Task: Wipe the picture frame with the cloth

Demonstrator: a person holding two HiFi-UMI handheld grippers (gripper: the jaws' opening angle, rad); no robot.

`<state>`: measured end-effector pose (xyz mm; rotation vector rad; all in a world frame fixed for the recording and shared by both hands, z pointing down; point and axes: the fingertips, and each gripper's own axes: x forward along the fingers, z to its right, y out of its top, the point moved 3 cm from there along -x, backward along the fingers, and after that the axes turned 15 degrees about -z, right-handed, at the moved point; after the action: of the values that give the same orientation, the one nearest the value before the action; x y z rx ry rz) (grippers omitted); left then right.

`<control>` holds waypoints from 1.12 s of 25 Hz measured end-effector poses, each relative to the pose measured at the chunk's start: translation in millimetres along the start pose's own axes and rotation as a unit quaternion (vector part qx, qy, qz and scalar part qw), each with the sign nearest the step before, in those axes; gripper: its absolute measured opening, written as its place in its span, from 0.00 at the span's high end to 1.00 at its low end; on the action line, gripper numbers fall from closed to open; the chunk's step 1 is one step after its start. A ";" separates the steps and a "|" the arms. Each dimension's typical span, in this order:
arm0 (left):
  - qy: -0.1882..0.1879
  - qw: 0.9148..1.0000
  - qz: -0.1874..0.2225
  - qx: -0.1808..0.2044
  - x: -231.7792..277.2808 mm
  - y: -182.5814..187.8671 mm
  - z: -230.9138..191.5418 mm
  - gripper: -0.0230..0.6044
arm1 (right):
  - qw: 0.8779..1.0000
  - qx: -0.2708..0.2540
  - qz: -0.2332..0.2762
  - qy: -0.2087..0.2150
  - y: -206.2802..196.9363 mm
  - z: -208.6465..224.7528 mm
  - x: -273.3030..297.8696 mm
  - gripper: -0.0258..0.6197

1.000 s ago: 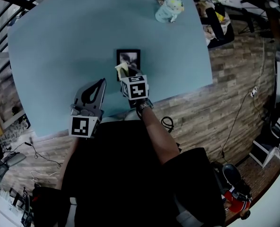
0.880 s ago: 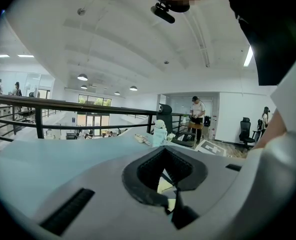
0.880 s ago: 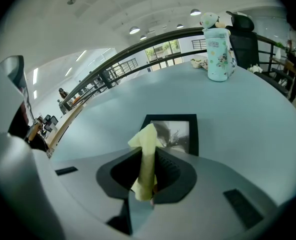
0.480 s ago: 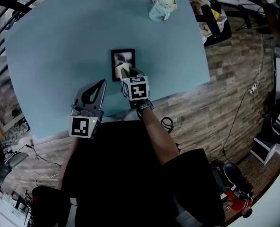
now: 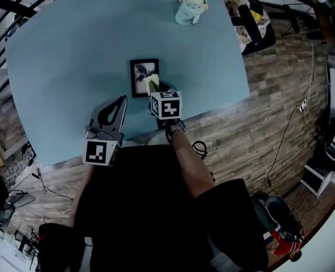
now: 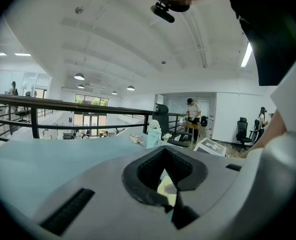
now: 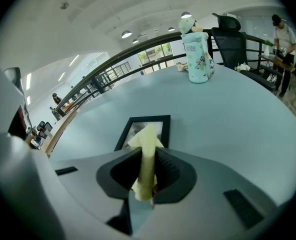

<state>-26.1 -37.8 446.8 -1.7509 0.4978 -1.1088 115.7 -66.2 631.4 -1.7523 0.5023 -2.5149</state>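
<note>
A small black picture frame [image 5: 144,77] lies flat on the blue table [image 5: 71,50]. My right gripper [image 5: 154,87] is shut on a folded yellow cloth [image 5: 152,83], whose tip rests at the frame's near right corner. In the right gripper view the cloth [image 7: 147,164] stands upright between the jaws, with the frame [image 7: 160,129] just beyond it. My left gripper [image 5: 121,100] sits near the table's front edge, left of the frame, shut with nothing in it. In the left gripper view, a bit of the yellow cloth [image 6: 164,186] shows past the closed jaws.
A mint patterned bottle [image 5: 188,7] with small items beside it stands at the table's far edge, also in the right gripper view as the bottle [image 7: 197,59]. A cluttered black chair [image 5: 255,24] is off the table's right side. Railings run along the left.
The cloth in my right gripper has slid from the frame's near left part to its near right corner. The left gripper has stayed put.
</note>
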 end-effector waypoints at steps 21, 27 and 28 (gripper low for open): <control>-0.012 1.000 -0.010 0.006 10.8 0.8 15.9 0.97 | 0.999 0.042 0.004 -0.023 -13.3 40.1 -11.3 0.87; -0.016 1.000 -0.015 0.016 11.3 -1.6 19.7 0.97 | 0.998 0.055 0.017 -0.028 -16.6 47.3 -20.5 0.87; -0.016 1.000 -0.018 0.017 10.7 -2.0 20.2 0.97 | 0.998 0.056 0.021 -0.028 -16.6 46.8 -22.7 0.87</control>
<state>-3.7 -34.5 451.1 -1.7509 0.4260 -1.1068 169.4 -57.0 630.1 -1.7480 0.3830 -2.4087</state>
